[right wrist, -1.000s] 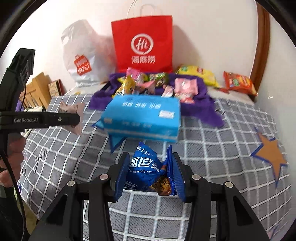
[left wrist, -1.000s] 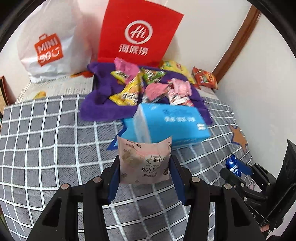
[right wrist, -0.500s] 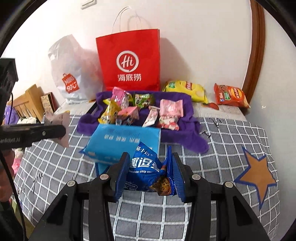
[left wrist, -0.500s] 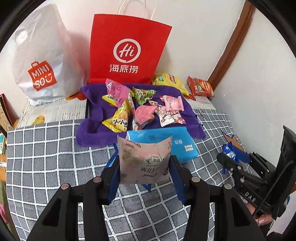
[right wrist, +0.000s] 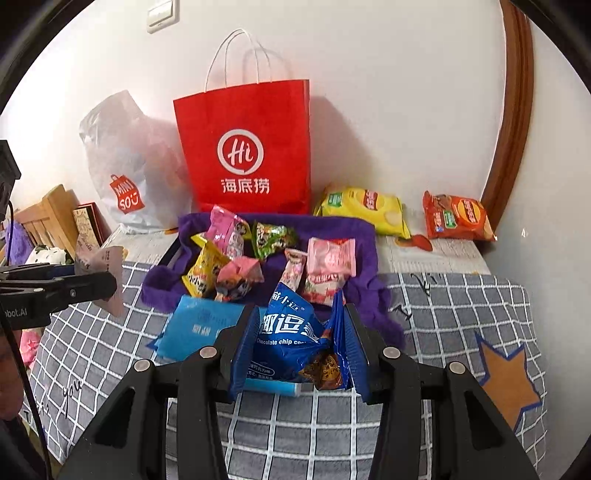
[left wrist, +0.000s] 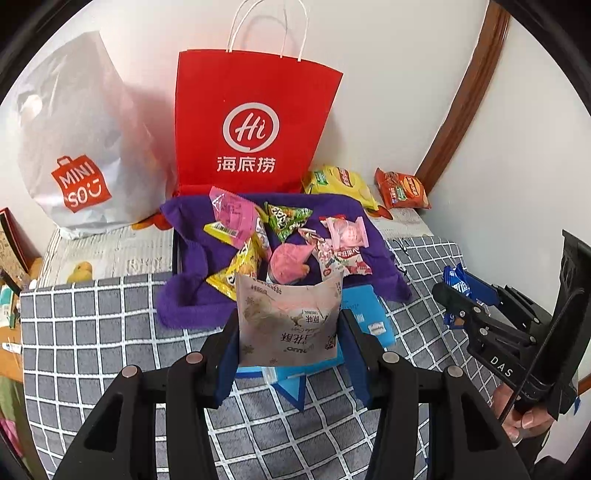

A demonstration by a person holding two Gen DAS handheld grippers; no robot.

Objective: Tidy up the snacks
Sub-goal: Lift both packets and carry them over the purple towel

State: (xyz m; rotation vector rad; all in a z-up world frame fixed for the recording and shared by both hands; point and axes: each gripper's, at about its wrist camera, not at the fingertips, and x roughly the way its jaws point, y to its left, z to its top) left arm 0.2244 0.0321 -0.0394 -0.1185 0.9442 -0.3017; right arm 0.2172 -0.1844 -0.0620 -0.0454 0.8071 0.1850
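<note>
Small room corner, plain white wall

A white wall (right wrist: pixel 388 110) ran behind a bed with a grey checked cover (left wrist: pixel 92 332); brown wooden trim (right wrist: pixel 513 110) stood in the corner, a light switch (right wrist: pixel 160 14) sat up high, and wooden furniture (right wrist: pixel 44 218) was off left.

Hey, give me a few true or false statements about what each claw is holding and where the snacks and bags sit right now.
1. The left claw grips a pale pink packet. True.
2. The right claw is empty. False: it grips a blue cookie packet.
3. The red paper bag stands behind the purple cloth. True.
4. The yellow chip bag lies on the purple cloth. False: it lies beside it, near the wall.
5. The orange snack bag sits left of the red paper bag. False: it is far right.
</note>
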